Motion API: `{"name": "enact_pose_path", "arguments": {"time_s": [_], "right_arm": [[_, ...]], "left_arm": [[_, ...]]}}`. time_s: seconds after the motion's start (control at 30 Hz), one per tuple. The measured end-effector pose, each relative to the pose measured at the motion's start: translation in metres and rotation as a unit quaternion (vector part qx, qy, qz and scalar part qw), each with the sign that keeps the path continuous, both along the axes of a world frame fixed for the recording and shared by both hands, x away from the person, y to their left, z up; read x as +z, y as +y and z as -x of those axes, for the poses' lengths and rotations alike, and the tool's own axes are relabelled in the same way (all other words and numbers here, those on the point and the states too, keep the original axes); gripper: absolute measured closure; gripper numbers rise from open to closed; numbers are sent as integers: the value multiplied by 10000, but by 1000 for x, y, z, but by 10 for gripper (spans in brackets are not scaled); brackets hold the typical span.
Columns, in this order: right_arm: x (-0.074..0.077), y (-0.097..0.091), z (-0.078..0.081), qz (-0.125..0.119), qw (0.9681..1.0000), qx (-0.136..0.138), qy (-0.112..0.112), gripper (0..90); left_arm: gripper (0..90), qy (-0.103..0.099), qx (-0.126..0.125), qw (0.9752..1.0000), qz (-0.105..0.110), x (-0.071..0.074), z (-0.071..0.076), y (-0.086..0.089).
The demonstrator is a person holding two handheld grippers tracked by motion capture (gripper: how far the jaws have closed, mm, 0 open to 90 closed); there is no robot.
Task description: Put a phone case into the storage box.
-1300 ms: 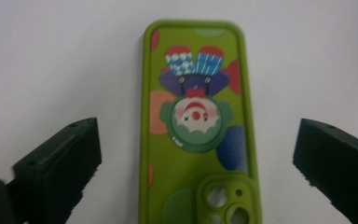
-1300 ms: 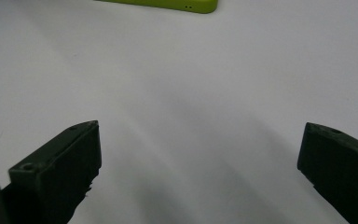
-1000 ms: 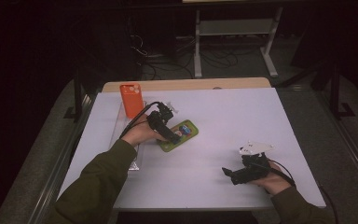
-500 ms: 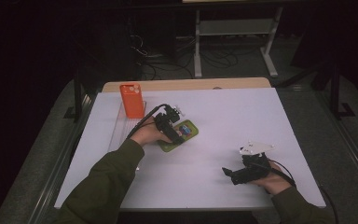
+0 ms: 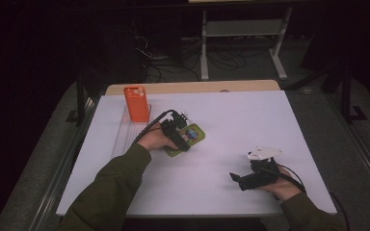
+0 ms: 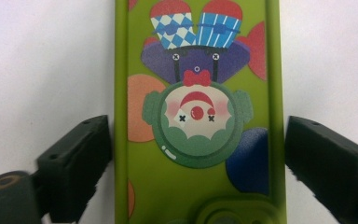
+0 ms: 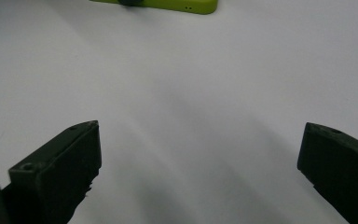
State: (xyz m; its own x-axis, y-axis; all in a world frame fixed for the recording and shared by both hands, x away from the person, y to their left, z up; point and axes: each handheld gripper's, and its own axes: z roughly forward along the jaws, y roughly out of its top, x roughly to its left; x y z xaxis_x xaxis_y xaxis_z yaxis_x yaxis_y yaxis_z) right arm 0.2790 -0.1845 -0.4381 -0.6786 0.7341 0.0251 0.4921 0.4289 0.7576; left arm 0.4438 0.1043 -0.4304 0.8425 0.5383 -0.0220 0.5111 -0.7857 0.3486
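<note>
Green phone case (image 6: 198,140) betw left gripper (image 6: 198,163) fingers (image 6: 77,158), closing in, small gaps remain

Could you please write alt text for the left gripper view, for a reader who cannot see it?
A green phone case printed with an upside-down cartoon clown lies flat on the white table, between the two black jaws of the left gripper. The jaws have just been closing; the left one looks against the case's edge, the right stands just clear.

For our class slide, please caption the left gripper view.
Two black jaws straddle a green phone case printed with a clown, lying on a white table.
</note>
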Motion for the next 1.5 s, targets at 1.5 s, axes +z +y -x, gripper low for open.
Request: {"name": "enact_pose_path", "arguments": {"time_s": [1.5], "right_arm": [[2,-2,0,-41,10000,-35,-9,0]], "left_arm": [[159,-137,-796,9961,364,58,57,-28]]}}
